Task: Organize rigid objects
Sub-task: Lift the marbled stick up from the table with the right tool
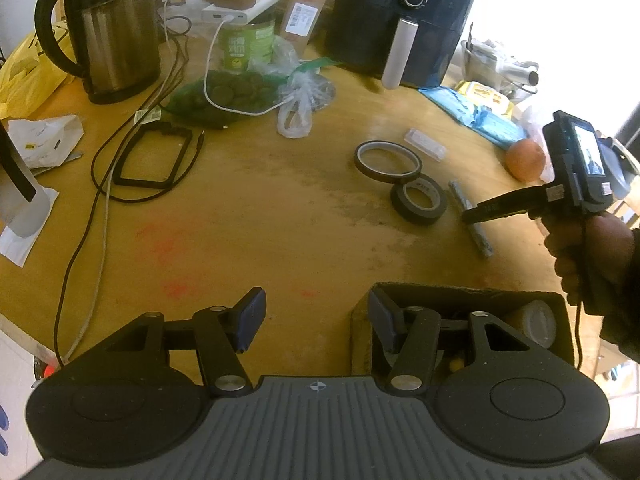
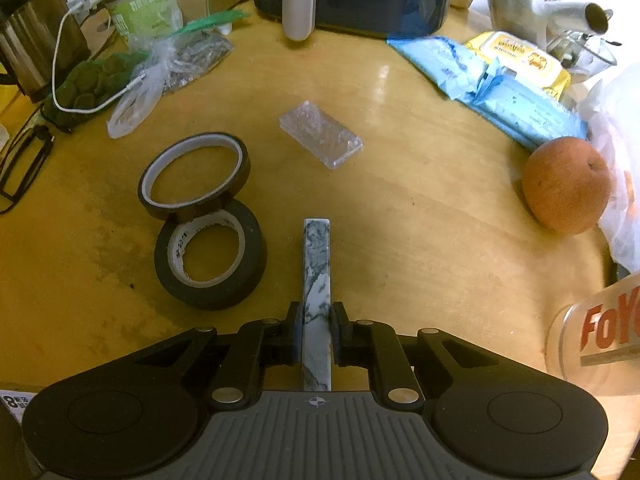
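Note:
My right gripper is shut on a grey marbled bar that lies on the wooden table; the bar and that gripper also show in the left wrist view. A brown tape roll leans on a black tape roll to the bar's left. A clear plastic case lies beyond. My left gripper is open and empty, its right finger over a cardboard box holding a white lid.
An orange fruit, blue wipe packs and a white bag lie right. A black air fryer, kettle, green can, plastic bags and cables crowd the far and left table.

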### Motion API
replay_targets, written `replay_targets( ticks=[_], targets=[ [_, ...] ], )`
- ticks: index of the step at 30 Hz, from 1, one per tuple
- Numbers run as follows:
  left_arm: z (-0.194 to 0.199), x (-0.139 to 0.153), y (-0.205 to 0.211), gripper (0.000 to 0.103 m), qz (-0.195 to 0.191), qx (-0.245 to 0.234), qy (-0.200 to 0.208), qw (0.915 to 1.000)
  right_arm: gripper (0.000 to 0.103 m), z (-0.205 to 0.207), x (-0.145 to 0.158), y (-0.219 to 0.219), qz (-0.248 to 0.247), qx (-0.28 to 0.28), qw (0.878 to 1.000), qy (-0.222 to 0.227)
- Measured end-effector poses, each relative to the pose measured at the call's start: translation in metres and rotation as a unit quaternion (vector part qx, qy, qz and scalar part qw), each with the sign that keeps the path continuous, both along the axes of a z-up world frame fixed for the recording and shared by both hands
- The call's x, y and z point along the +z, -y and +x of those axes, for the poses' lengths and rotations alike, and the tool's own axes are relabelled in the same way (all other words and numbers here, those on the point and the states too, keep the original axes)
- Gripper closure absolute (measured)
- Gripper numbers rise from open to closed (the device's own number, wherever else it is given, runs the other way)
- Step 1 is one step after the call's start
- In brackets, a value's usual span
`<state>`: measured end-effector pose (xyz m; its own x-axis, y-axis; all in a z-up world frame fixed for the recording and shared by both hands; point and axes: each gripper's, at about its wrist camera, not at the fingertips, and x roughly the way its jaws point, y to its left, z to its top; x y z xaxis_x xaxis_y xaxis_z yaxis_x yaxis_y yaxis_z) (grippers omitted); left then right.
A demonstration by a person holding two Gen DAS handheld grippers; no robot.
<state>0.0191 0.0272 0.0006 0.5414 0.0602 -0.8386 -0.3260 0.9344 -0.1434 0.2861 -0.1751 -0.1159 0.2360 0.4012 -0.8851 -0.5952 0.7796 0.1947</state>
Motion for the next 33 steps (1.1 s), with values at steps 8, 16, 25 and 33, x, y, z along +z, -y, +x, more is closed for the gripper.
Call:
replay_targets(
  ticks=[8,16,25,33],
  targets=[
    [0.006,0.001,0.002,0.048,0.002,-0.018,0.002,0.9998,0.086,-0.002,0.015,0.015,0.021,-0.009,1.0,0.012],
    [0.013,0.002,0.005,0.048,0.003,-0.04,0.005,0.9992,0.086,-0.008,0.035,0.037,0.048,-0.031,0.998,0.031],
    [0.024,0.003,0.008,0.048,0.006,-0.066,0.007,0.9978,0.086,-0.025,0.059,0.064,0.075,-0.052,0.994,0.057],
    [0.033,0.005,0.01,0.048,0.011,-0.087,0.011,0.9961,0.086,-0.043,0.075,0.083,0.092,-0.066,0.99,0.078]
  ],
)
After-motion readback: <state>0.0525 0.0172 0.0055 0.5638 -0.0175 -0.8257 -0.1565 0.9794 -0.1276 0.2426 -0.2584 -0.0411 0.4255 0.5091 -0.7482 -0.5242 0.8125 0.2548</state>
